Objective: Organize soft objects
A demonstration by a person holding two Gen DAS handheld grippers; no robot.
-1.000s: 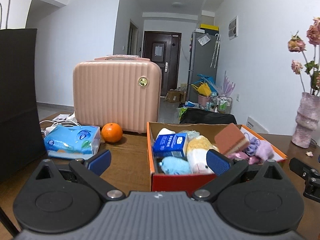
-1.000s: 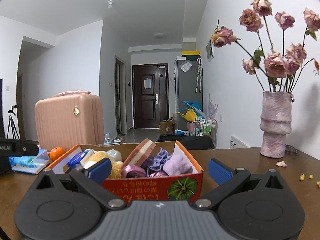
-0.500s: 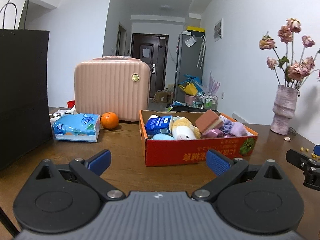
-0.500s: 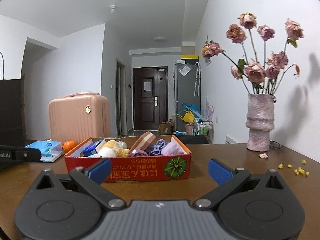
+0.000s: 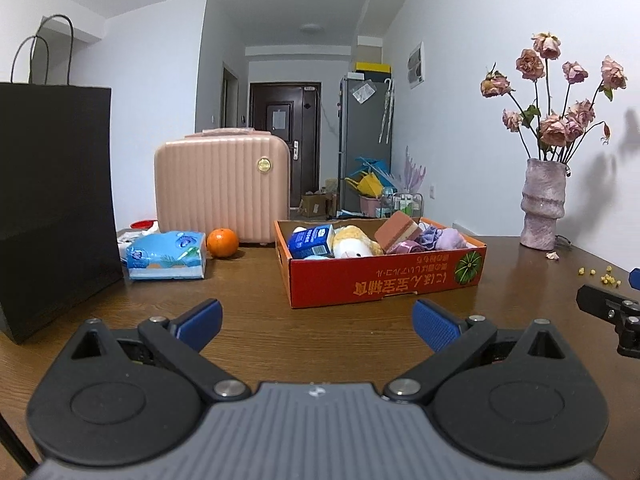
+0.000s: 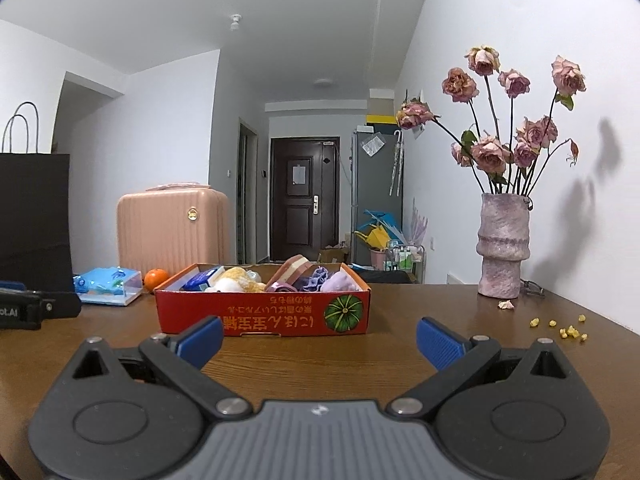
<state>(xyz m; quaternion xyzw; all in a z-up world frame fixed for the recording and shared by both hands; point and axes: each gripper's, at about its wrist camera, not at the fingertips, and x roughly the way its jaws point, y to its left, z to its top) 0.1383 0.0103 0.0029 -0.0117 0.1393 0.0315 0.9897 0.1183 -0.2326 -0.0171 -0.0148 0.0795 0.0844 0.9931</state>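
Note:
A red cardboard box (image 5: pixel 384 280) stands on the brown table and also shows in the right wrist view (image 6: pixel 262 312). It holds a blue tissue pack (image 5: pixel 312 240), a yellow-white plush toy (image 5: pixel 354 242), a brown-pink sponge (image 5: pixel 398 232) and purple soft items (image 5: pixel 444 238). My left gripper (image 5: pixel 316 326) is open and empty, well in front of the box. My right gripper (image 6: pixel 318 338) is open and empty, also in front of the box.
A blue tissue pack (image 5: pixel 166 256), an orange (image 5: pixel 222 242) and a pink suitcase (image 5: pixel 222 188) stand left of the box. A black paper bag (image 5: pixel 52 200) is at far left. A vase of dried roses (image 6: pixel 503 248) and yellow crumbs (image 6: pixel 568 330) are at right.
Both grippers have pulled back from the box, which now looks smaller and farther away. Both stay open and empty.

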